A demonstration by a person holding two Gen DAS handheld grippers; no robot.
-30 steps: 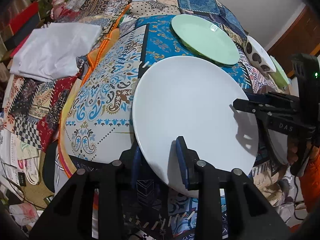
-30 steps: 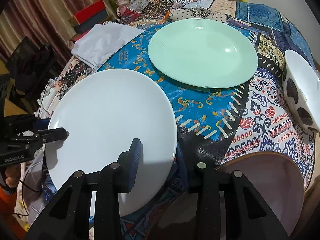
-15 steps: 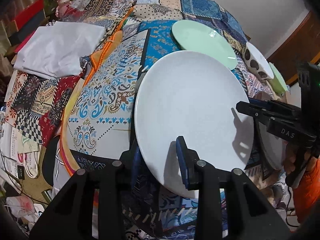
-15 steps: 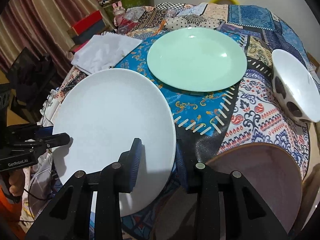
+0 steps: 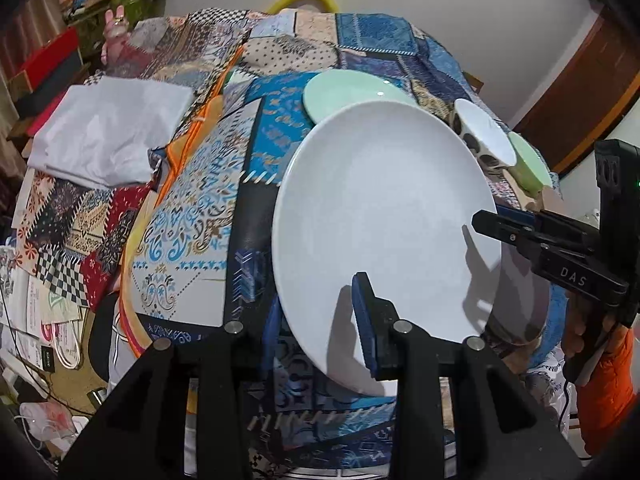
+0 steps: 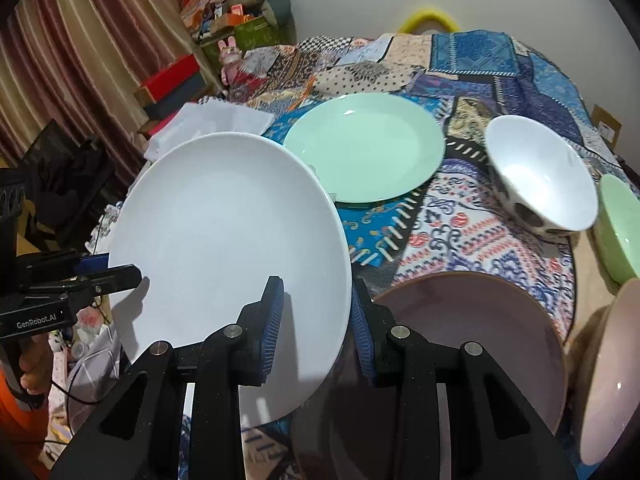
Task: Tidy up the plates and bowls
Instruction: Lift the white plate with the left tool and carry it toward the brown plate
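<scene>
A large white plate (image 5: 384,216) (image 6: 228,240) hangs tilted above the patchwork tablecloth, held at two rims. My left gripper (image 5: 320,332) is shut on its near edge, one pad above and one below. My right gripper (image 6: 316,320) is shut on the opposite rim. Each gripper shows in the other's view, the right gripper (image 5: 496,224) at the right edge and the left gripper (image 6: 120,272) at the left edge. Beyond lie a mint green plate (image 6: 364,146) (image 5: 352,92), a white spotted bowl (image 6: 540,176) (image 5: 480,136) and a green bowl (image 6: 618,224) (image 5: 528,160).
A pinkish-brown plate (image 6: 472,344) lies under my right gripper, with another pink dish (image 6: 608,380) at the far right. A folded white cloth (image 5: 108,136) rests on the table's left side. Boxes and clutter stand along the curtain side; papers and cables litter the floor.
Both grippers have risen with the white plate, which has lifted off the cloth and now overlaps the mint plate in the left wrist view. More of the room and the bowls show.
</scene>
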